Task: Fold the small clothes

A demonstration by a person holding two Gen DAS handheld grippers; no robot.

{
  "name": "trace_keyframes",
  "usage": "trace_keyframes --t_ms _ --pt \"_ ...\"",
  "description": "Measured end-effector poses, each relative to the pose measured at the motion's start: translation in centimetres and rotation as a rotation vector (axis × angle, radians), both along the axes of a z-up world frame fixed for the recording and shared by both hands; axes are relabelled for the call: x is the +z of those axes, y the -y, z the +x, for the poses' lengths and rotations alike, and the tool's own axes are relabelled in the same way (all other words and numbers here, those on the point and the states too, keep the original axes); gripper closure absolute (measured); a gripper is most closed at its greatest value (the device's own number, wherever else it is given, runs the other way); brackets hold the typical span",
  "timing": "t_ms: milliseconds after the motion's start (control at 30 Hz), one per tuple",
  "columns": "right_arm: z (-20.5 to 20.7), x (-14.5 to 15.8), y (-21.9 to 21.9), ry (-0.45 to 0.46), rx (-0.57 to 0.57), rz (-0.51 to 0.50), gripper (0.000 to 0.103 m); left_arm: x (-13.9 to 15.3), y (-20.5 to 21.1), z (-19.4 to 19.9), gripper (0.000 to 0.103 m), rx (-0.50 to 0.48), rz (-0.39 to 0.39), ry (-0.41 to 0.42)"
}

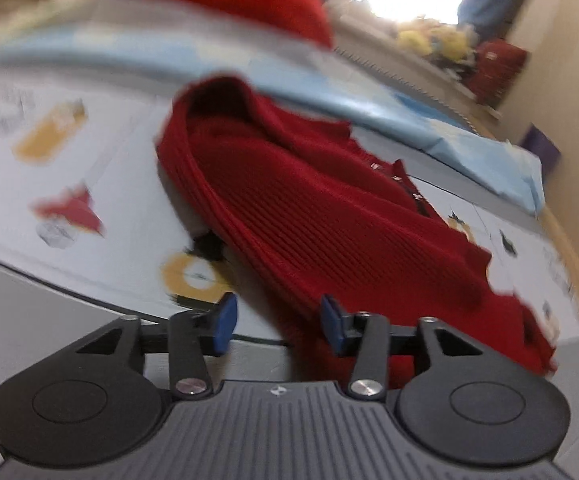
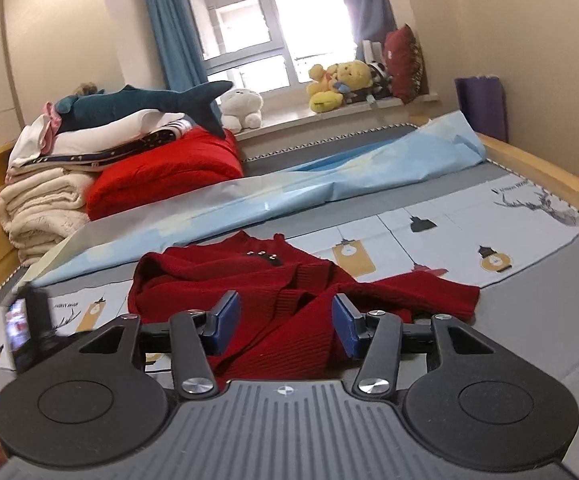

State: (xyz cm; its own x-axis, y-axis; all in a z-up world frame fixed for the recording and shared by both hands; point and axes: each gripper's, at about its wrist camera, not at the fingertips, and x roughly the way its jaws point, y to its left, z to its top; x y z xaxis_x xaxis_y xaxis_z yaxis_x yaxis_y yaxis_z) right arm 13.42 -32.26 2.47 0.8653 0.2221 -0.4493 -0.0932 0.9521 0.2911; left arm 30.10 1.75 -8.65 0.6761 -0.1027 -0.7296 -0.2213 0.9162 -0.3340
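A dark red knitted sweater (image 1: 309,208) lies crumpled on the patterned bed sheet (image 1: 89,140). In the blurred left wrist view my left gripper (image 1: 279,324) stands open low over the sweater's ribbed edge. That edge runs between the blue pads (image 1: 225,322), close to the right one, and neither pad presses on it. In the right wrist view the sweater (image 2: 209,276) spreads out with one sleeve to the right. My right gripper (image 2: 287,324) is open just above its near part, with cloth seen between the fingers but not pinched.
A light blue sheet (image 2: 329,176) lies rumpled across the bed behind the sweater. At the back left are a folded red blanket (image 2: 169,172), stacked bedding (image 2: 41,200) and a plush shark (image 2: 137,100). Plush toys (image 2: 341,84) line the windowsill. A wooden bed rail (image 2: 549,168) bounds the right side.
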Motion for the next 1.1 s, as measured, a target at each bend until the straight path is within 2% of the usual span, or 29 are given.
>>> trace_keyframes --t_ms 100,133,167,233,367,500,633,700,767,900,1000,1100 --pt "0.0 -0.1 0.7 -0.008 -0.019 0.007 0.049 -1.2 -0.2 2.6 0.053 0.036 -0.073 -0.036" --pt "0.0 -0.2 0.9 -0.014 -0.026 0.009 0.049 -1.6 -0.1 3.2 0.063 0.022 -0.084 -0.057" --pt "0.1 -0.3 0.9 -0.02 -0.03 0.009 0.049 -1.8 0.1 3.7 0.082 0.001 -0.071 -0.077" --pt "0.3 -0.4 1.0 -0.028 -0.04 0.01 0.049 -1.2 0.1 4.1 0.09 -0.051 -0.011 -0.08" --pt "0.6 -0.5 1.1 -0.039 -0.068 0.02 0.049 2.2 -2.3 2.1 0.092 -0.16 0.104 -0.037" --pt "0.9 -0.7 1.0 -0.052 -0.086 0.035 0.049 4.9 -8.5 -2.1 0.092 -0.241 0.237 -0.059" --pt "1.1 -1.0 0.4 -0.072 -0.103 0.042 0.049 5.5 -15.1 -6.0 0.093 -0.25 0.441 -0.121" --pt "1.3 -1.3 -0.2 -0.087 -0.105 0.028 0.048 4.9 -17.3 -8.3 0.093 -0.284 0.495 -0.138" --pt "1.9 -1.7 -0.8 -0.111 -0.088 0.017 0.047 3.7 -18.8 -10.1 0.093 -0.302 0.519 -0.173" --pt "4.3 -3.6 -2.2 -0.215 -0.022 0.029 0.047 0.3 -20.1 -13.1 0.093 -0.373 0.496 -0.213" --pt "6.9 -6.3 -3.5 -0.345 0.045 0.008 0.047 0.7 -20.0 -13.5 0.092 -0.441 0.491 -0.205" --pt "9.0 -9.3 -4.7 -0.492 0.123 0.038 0.047 0.6 -20.3 -13.6 0.092 -0.455 0.466 -0.22"
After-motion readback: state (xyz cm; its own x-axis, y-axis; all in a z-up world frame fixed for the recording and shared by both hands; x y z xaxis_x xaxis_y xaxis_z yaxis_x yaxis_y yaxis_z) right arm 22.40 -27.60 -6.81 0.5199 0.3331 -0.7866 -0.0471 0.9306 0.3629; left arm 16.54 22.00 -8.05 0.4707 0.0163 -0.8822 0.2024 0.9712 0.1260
